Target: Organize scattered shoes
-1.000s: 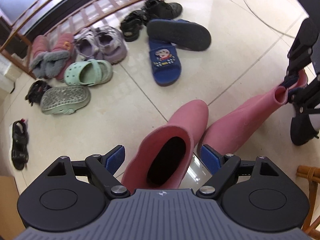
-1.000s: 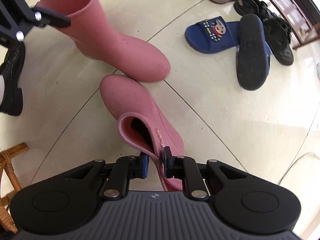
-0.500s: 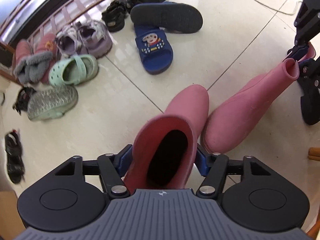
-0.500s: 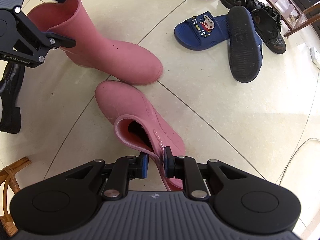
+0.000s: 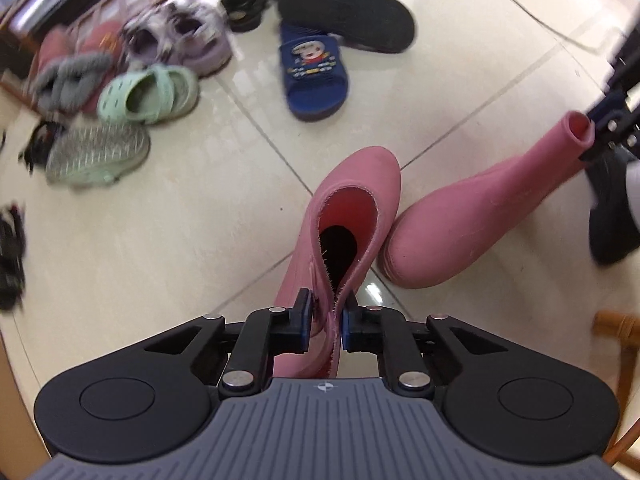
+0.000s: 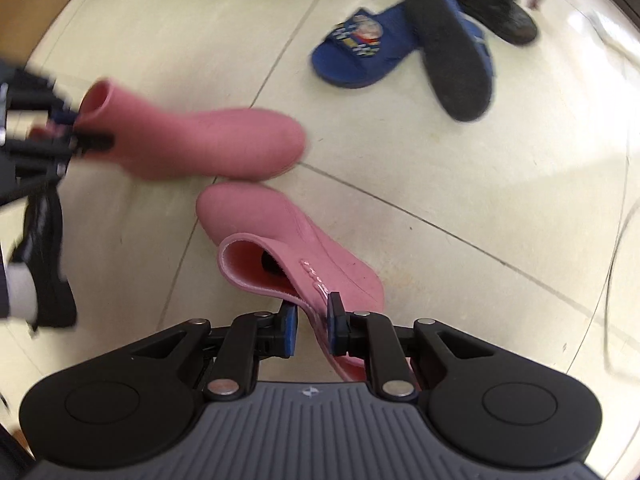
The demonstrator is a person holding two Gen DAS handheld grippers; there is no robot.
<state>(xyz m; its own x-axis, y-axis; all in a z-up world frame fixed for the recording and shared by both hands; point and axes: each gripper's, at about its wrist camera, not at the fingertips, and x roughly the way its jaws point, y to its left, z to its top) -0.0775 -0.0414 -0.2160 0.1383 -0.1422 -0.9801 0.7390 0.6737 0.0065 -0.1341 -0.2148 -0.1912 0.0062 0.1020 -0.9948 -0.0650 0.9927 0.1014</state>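
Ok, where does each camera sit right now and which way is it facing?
Left wrist: on the left gripper, facing down its fingers at its pink boot, shoe pile beyond; person's black shoe at right.
Right wrist: on the right gripper, facing its own boot.
Shared: both boots, each other's gripper, blue slippers.

Cream tiled floor (image 5: pixel 200 208), thin cable (image 5: pixel 532 20) across it, rattan furniture leg (image 5: pixel 624 344) at right edge.

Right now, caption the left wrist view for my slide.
Left hand-held gripper pinches one pink rain boot's cuff; scattered shoes wait beyond.
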